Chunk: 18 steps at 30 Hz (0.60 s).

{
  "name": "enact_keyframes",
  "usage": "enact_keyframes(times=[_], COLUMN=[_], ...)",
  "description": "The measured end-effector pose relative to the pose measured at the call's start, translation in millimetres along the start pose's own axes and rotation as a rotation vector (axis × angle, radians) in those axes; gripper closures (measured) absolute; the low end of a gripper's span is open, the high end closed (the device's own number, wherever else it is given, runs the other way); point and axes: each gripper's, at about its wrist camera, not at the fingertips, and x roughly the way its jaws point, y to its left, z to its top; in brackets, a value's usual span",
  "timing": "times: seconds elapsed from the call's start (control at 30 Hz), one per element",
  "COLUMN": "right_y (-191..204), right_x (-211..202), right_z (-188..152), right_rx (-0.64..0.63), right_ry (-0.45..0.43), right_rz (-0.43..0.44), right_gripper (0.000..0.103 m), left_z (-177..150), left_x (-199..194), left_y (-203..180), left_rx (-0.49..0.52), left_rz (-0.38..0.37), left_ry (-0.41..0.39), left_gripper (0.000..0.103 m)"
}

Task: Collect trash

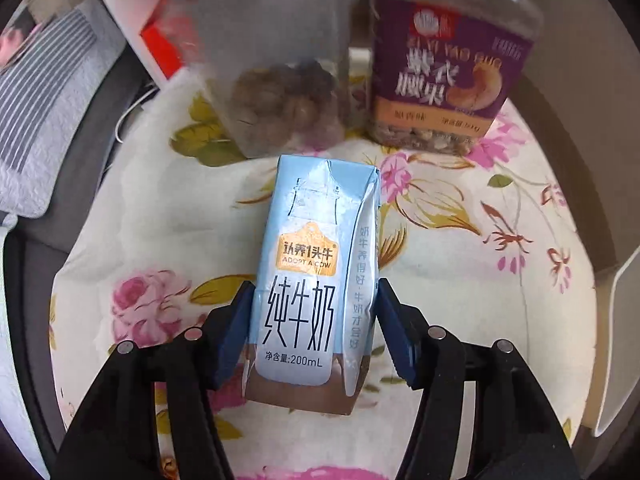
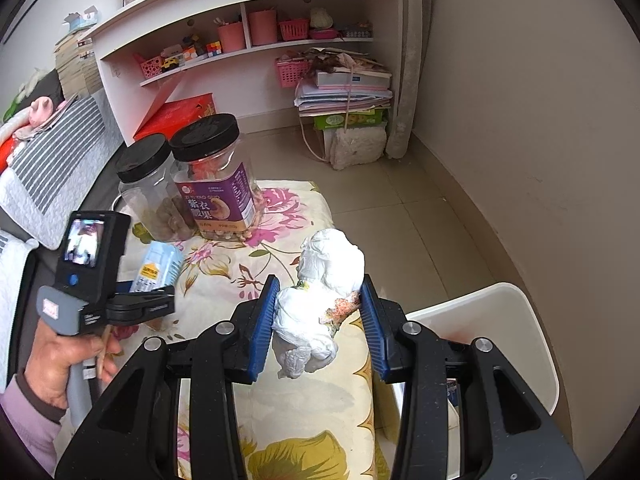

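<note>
A light blue milk carton (image 1: 312, 280) stands on the floral cloth (image 1: 460, 280), between the blue pads of my left gripper (image 1: 314, 312). Both pads touch its sides low down. The right wrist view shows the same carton (image 2: 160, 264) in front of the hand-held left gripper. My right gripper (image 2: 320, 312) is shut on a crumpled white tissue wad (image 2: 324, 292) with orange and green stains, held above the cloth's right edge. A white bin (image 2: 516, 320) sits just right of and below that gripper.
Close behind the carton stand a clear black-lidded jar of nuts (image 1: 280, 92) and a purple-labelled cashew jar (image 1: 452, 72). A striped grey cushion (image 1: 48, 92) lies to the left. Shelves (image 2: 256, 48), a red box and stacked papers stand beyond on the tiled floor.
</note>
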Motion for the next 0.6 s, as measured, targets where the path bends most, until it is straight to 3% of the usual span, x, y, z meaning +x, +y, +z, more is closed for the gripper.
enact_keyframes(times=[0.3, 0.6], right_y=[16.4, 28.3], right_x=[-16.3, -34.2], right_z=[-7.9, -20.0], right_rx=[-0.033, -0.076], right_ry=[-0.025, -0.053], right_rz=[0.032, 0.07], right_gripper=[0.065, 0.065], left_z=[-45.1, -96.3], left_x=[-71.1, -125.8], left_y=[22.5, 49.5], left_rx=[-0.072, -0.213], left_rz=[0.027, 0.058], left_ry=[-0.14, -0.241], left_gripper=[0.043, 0.043])
